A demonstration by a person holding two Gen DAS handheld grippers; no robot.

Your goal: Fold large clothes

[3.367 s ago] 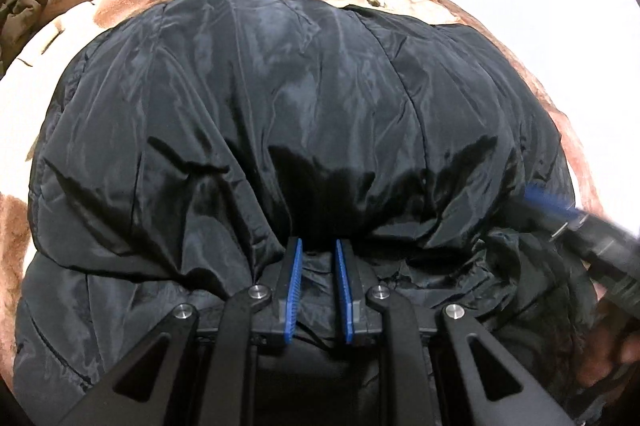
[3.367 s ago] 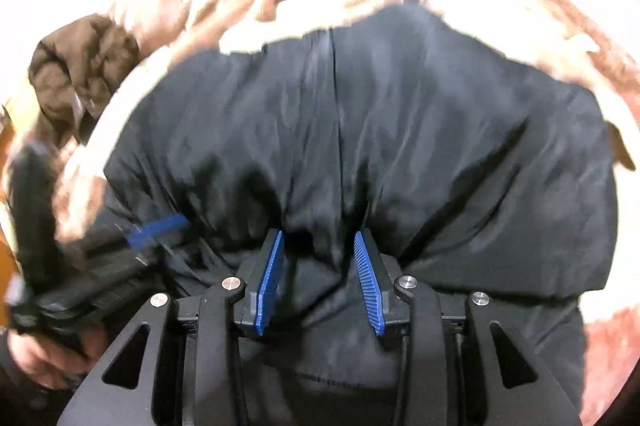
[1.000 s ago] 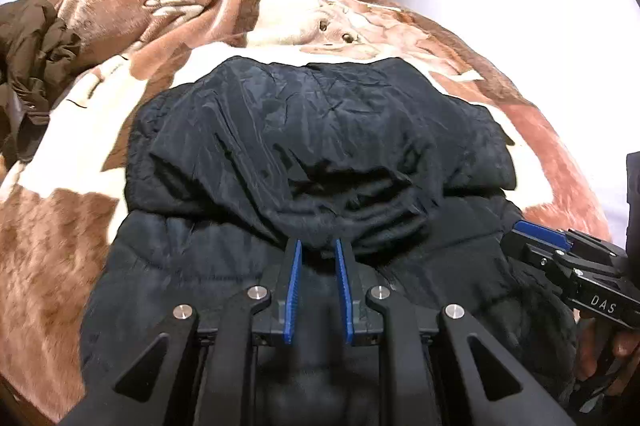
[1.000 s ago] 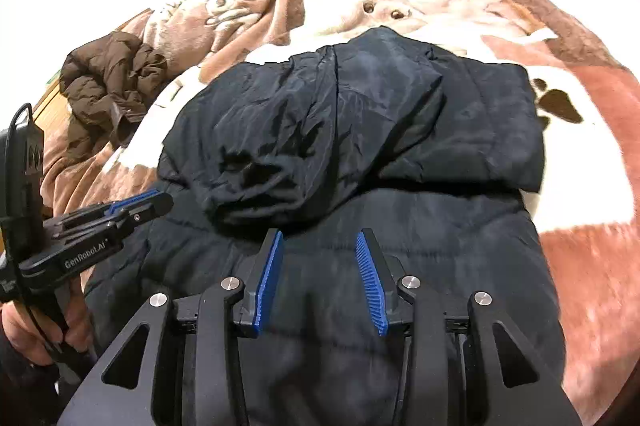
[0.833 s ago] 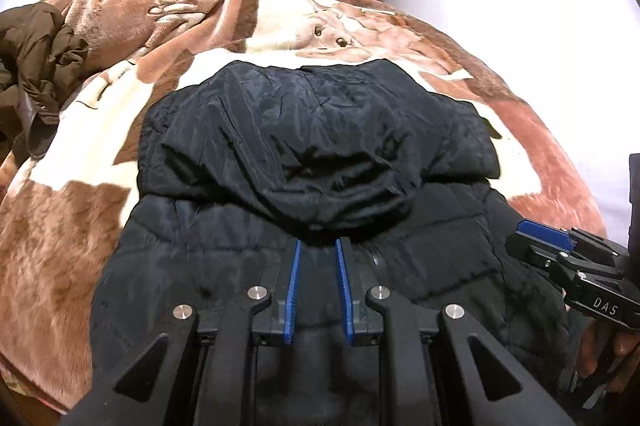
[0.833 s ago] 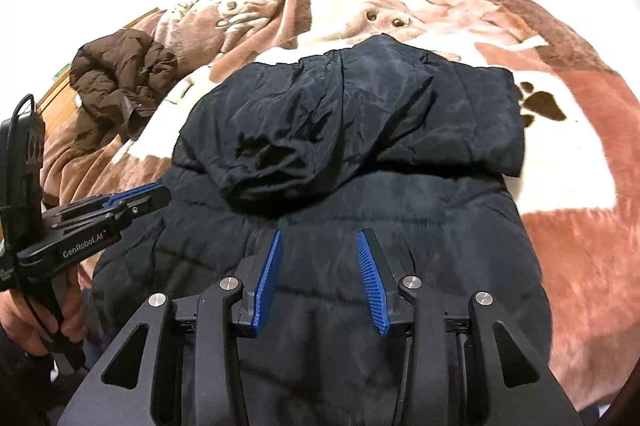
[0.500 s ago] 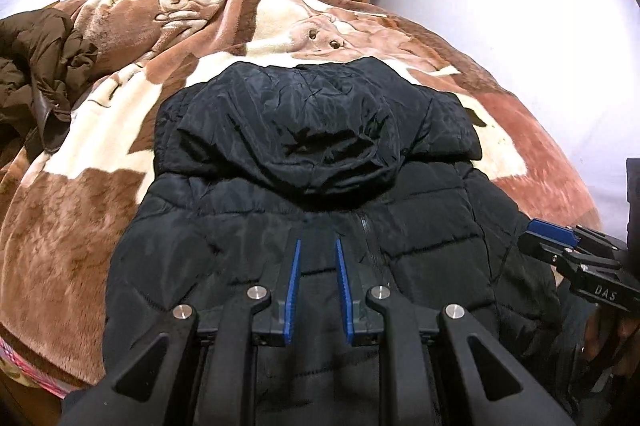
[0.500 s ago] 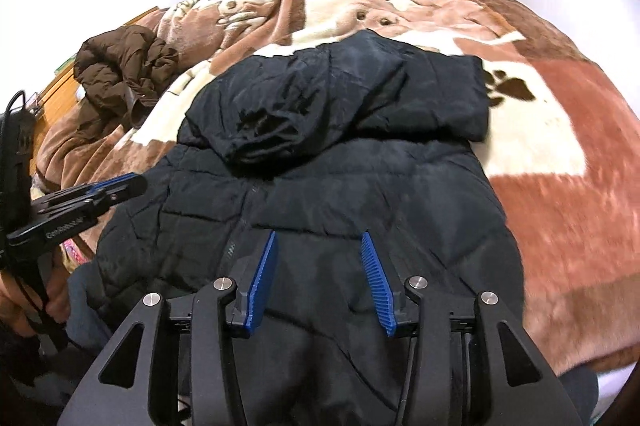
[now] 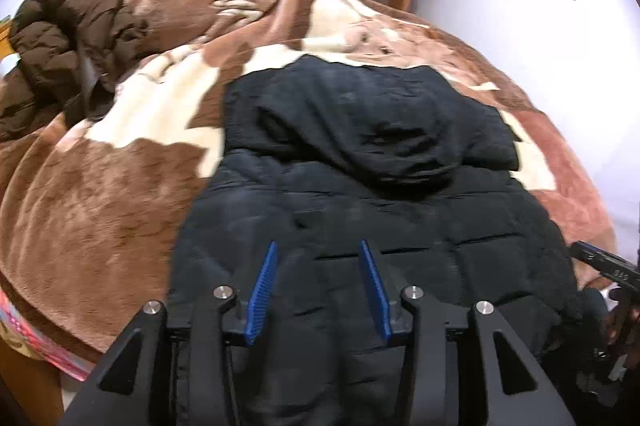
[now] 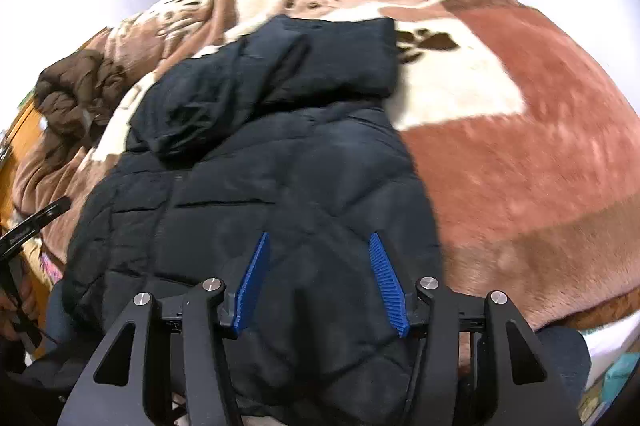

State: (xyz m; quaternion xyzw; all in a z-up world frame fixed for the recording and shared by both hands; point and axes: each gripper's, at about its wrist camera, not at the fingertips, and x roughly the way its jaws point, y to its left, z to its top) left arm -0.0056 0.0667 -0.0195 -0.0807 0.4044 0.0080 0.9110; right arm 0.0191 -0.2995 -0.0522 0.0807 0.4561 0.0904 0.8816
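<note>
Left wrist view is showing the black padded jacket (image 9: pixel 380 210) lying along the bed, on the brown and cream blanket (image 9: pixel 100 194), with its hood (image 9: pixel 400 142) lying folded down over the chest at the far end and its near hem hanging over the near edge of the bed. The left gripper (image 9: pixel 318 286) is hovering above the near part of the jacket with its jaws apart and nothing between them. The right gripper (image 10: pixel 320 282) is also hovering there, jaws wide apart and empty.

What could be going wrong from here, in my judgement: the padded fabric is looking thick and slippery, so a thin pinch may be sliding out during a fold — and the hood may be rolling out of its place if the body is lifted too quickly. The hanging hem is also pulling the jacket toward the floor.

Counting: one black jacket, one brown jacket (image 9: pixel 60 42) bunched at the far left of the bed, one blanket, two grippers.
</note>
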